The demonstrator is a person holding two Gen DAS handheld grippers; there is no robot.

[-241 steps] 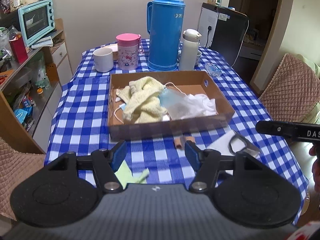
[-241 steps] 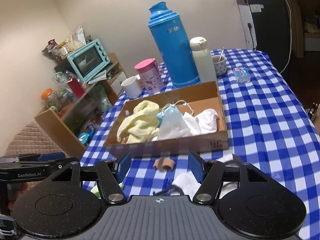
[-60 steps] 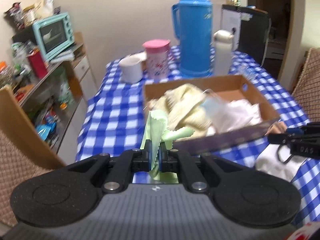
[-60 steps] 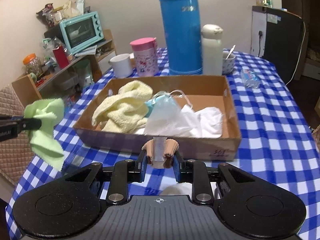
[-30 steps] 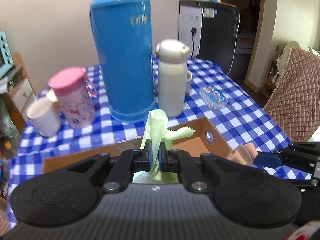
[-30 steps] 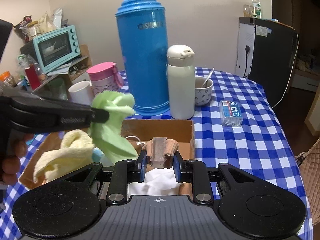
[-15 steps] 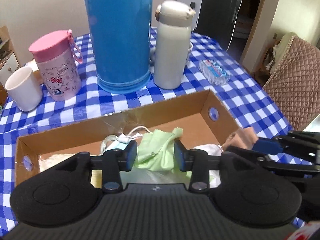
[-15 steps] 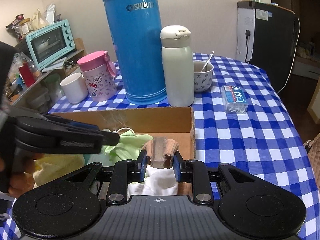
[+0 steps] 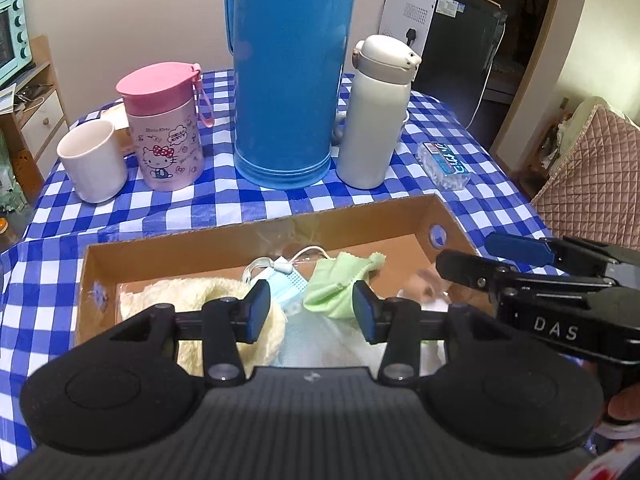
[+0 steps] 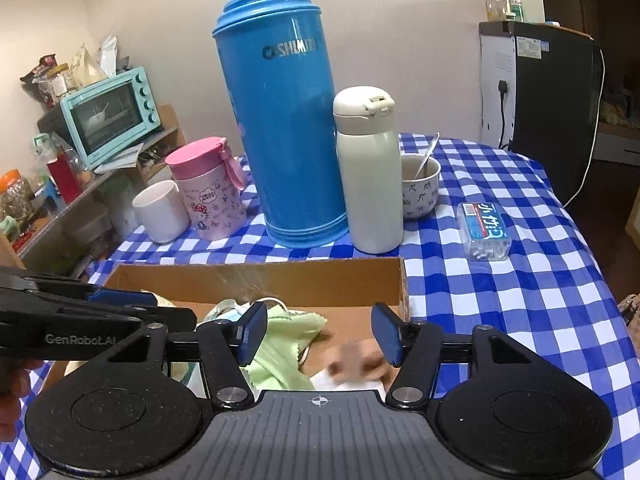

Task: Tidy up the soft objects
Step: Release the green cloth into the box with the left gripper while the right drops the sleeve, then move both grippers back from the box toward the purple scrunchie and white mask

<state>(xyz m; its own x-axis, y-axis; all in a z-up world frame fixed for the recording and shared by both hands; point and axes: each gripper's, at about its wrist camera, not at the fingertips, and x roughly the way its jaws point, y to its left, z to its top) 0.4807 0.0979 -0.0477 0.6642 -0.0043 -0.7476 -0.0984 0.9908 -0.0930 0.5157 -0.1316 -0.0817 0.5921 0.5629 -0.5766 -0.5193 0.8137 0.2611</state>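
Observation:
A cardboard box point(image 9: 240, 236) on the blue checked tablecloth holds a yellow towel point(image 9: 188, 300), a blue face mask point(image 9: 286, 286) and a light green cloth point(image 9: 336, 284). My left gripper point(image 9: 312, 312) hovers over the box; its jaws are opening, with nothing pressed between the pads. My right gripper point(image 10: 319, 334) hangs over the box's right end point(image 10: 402, 284); its jaws are opening too. Below the right gripper, a small tan fabric piece point(image 10: 356, 362) is a blur, free of the pads, above a white cloth in the box. The green cloth point(image 10: 288, 336) lies just left of it.
Behind the box stand a tall blue thermos point(image 9: 288, 72), a white flask point(image 9: 376, 112), a pink lidded cup point(image 9: 164, 128) and a white mug point(image 9: 92, 164). A bowl with a spoon point(image 10: 420, 184) and a tissue pack point(image 10: 484, 232) sit at the right. A quilted chair point(image 9: 592, 184) stands beyond the table's right edge.
My left gripper let the green cloth go into the box and opened further. My right gripper opened and the tan piece dropped out of its pads.

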